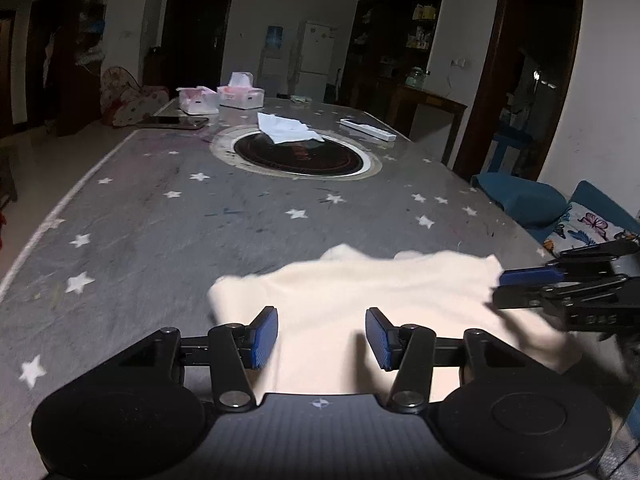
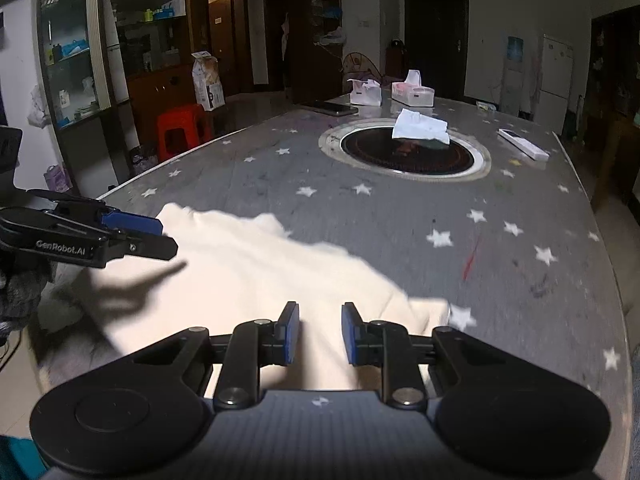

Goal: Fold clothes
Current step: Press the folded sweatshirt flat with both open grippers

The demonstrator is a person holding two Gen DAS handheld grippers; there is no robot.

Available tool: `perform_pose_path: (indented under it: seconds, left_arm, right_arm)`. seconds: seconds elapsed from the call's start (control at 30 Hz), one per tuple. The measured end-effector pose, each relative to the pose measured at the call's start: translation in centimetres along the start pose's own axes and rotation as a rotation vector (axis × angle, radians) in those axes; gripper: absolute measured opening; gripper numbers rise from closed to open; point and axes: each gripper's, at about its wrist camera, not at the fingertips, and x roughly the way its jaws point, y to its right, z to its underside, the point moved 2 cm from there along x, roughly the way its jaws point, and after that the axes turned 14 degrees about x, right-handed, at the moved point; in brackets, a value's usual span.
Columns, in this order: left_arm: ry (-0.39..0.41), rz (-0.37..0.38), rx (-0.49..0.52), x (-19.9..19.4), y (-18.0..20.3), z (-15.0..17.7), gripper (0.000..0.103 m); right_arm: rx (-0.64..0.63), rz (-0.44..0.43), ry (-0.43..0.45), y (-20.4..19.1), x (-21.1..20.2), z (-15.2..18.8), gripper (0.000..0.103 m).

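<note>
A cream garment [image 1: 360,300] lies crumpled on the near part of the grey star-patterned table [image 1: 160,220]. My left gripper [image 1: 322,336] hovers over the garment's near edge. Its blue pads [image 1: 264,336] stand well apart and nothing is pinched between them. In the right wrist view the same garment [image 2: 248,272] spreads below my right gripper [image 2: 320,334], whose pads [image 2: 290,332] leave a narrow gap with only cloth lying underneath. Seen from the side, the right gripper [image 1: 500,286] sits at the garment's right edge. The left gripper [image 2: 164,236] casts a shadow on the cloth.
A round black hotplate [image 1: 298,156] is set into the table's middle, with a white tissue [image 1: 286,128] on it. Tissue boxes [image 1: 240,94], a phone [image 1: 172,122] and a long white box [image 1: 368,129] lie at the far end. A red stool [image 2: 182,130] and a blue sofa [image 1: 520,200] flank the table.
</note>
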Motion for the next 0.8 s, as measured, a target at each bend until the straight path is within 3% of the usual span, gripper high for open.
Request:
perform_pose_path:
  seconds: [0.27,0.4,0.8]
  left_arm:
    - [-0.023,0.053,0.002,3.9,0.7,-2.6,0.052]
    - [-0.054,0.042,0.000,5.7,0.5,-2.6,0.051]
    - [-0.047,0.036,0.008,5.7,0.6,-2.9,0.052]
  right_arm:
    - [0.051,0.004,-0.026,0.9,3.7,-2.0,0.021]
    - [0.060,0.018,-0.046,1.4,4.4,-2.0,0.021]
    - [0.045,0.008,-0.036,0.1,5.8,-3.0,0.022]
